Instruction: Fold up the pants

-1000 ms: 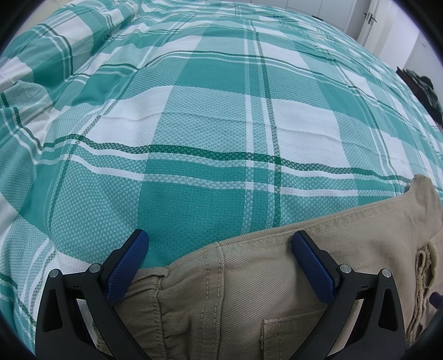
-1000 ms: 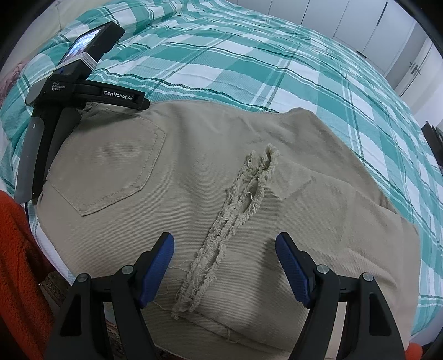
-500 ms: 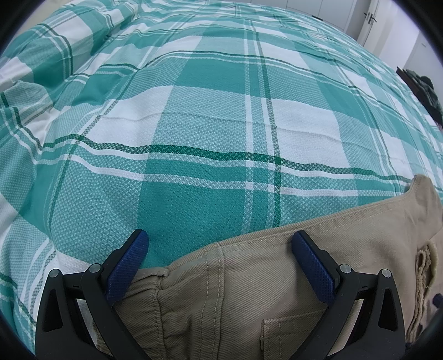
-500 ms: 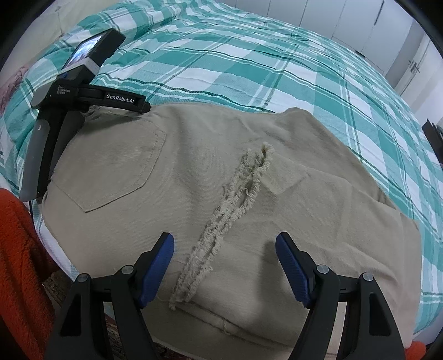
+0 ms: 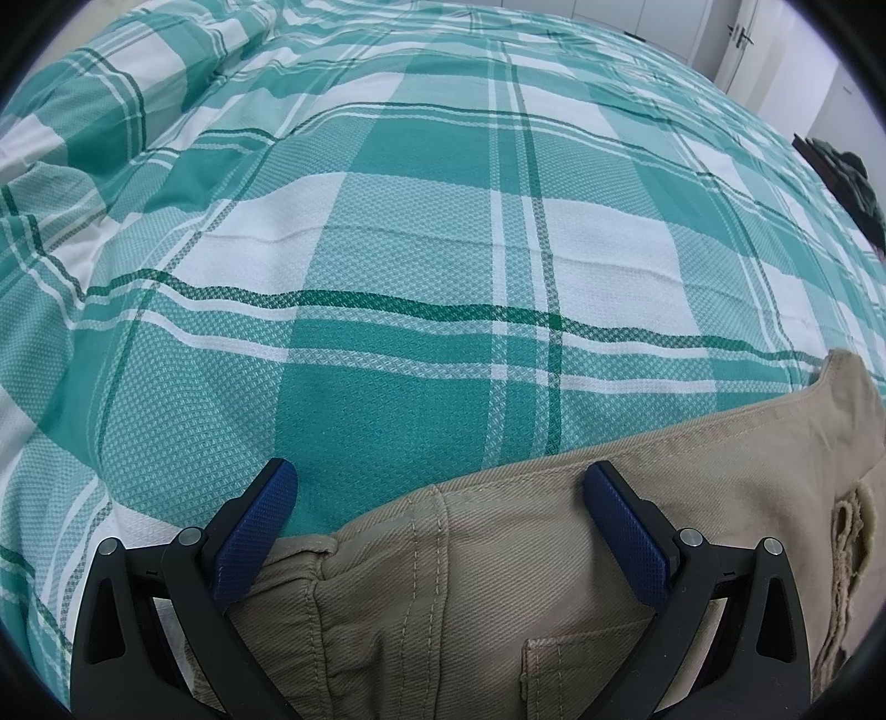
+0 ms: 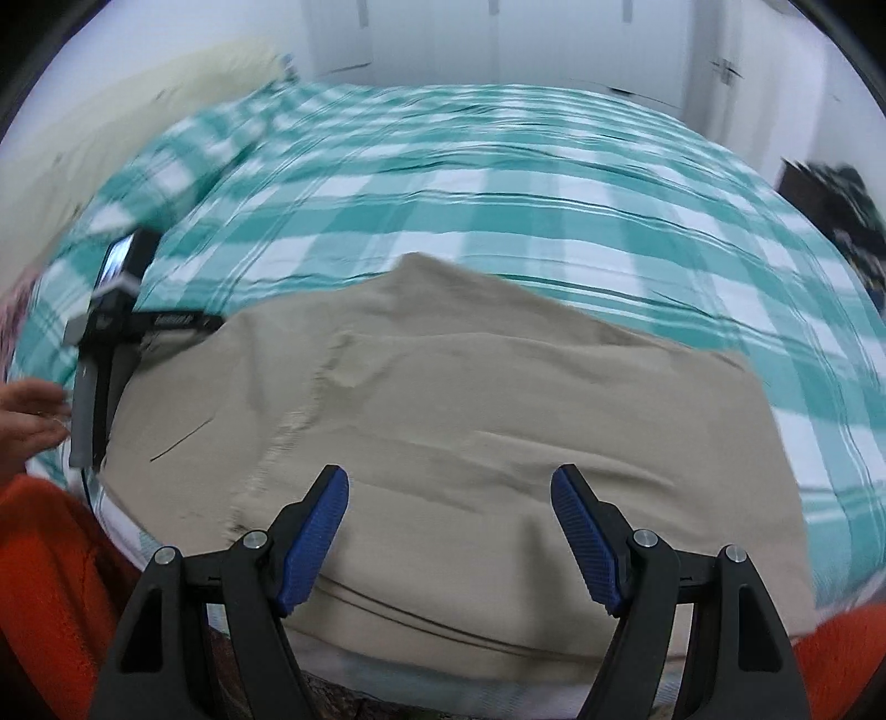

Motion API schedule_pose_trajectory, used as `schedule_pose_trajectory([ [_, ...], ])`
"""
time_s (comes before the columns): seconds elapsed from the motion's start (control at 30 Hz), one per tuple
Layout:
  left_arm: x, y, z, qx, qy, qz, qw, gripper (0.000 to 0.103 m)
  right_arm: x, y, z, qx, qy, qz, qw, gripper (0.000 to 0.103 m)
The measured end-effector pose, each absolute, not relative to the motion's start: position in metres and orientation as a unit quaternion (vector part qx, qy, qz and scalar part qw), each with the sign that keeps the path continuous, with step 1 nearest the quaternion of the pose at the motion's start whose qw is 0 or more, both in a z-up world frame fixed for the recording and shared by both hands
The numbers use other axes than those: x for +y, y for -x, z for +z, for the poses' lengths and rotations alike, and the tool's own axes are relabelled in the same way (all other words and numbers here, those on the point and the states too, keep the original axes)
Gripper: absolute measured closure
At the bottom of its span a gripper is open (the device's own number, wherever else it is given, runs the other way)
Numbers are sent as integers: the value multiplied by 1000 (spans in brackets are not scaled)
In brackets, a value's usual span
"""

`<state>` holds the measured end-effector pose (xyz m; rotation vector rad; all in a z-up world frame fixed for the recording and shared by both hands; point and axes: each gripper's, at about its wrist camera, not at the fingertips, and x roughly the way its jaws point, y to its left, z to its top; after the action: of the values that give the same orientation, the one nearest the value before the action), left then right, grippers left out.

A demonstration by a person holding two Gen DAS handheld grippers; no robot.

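Observation:
Beige pants point(image 6: 454, 399) lie folded flat on the bed near its front edge, with a frayed hem line running across the fabric. In the left wrist view the waistband and a pocket point(image 5: 498, 581) fill the bottom. My left gripper point(image 5: 440, 487) is open and rests low over the waistband edge; it also shows in the right wrist view point(image 6: 111, 332) at the pants' left side. My right gripper point(image 6: 449, 498) is open and empty, raised above the near edge of the pants. The right wrist view is motion-blurred.
A green and white plaid bedspread point(image 5: 415, 221) covers the bed. White wardrobe doors point(image 6: 498, 39) stand behind. Dark objects point(image 6: 841, 210) sit at the far right. A hand point(image 6: 27, 415) and orange sleeves point(image 6: 50, 581) are at the lower left.
My right gripper has pulled back and tilted up from the pants, so more of the room shows. The left gripper has stayed still.

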<state>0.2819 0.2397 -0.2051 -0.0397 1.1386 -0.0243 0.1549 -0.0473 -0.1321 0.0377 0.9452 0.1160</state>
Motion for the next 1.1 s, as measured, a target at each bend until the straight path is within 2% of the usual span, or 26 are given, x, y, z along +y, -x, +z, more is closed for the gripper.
schedule_pose_trajectory([
  [0.13,239,-282,-207,535,15,-11,845,0,-78,-149,-128,447,-64,57,890,28],
  [0.27,241,-286,-208,544,20,-16,839,0,-66,-167,-139,465,-80,93,877,27],
  [0.4,243,-290,-206,562,30,-15,826,1,-14,-176,-170,497,0,135,857,25],
  [0.53,257,-287,-192,577,68,-77,810,0,-2,-162,-180,469,42,124,873,21],
  [0.7,315,-236,-133,514,201,-84,830,1,-14,-162,-180,472,23,149,869,20],
  [0.8,350,-186,-97,460,241,-59,853,1,-14,-159,-181,468,23,150,871,19],
  [0.93,378,-129,-104,463,298,-53,833,1,-14,-160,-180,467,18,152,871,19],
  [1.03,374,-99,-133,476,357,-75,800,4,-16,-160,-180,466,16,155,871,19],
  [1.1,366,-88,-146,470,382,-71,792,18,-17,-160,-180,466,13,155,871,19],
])
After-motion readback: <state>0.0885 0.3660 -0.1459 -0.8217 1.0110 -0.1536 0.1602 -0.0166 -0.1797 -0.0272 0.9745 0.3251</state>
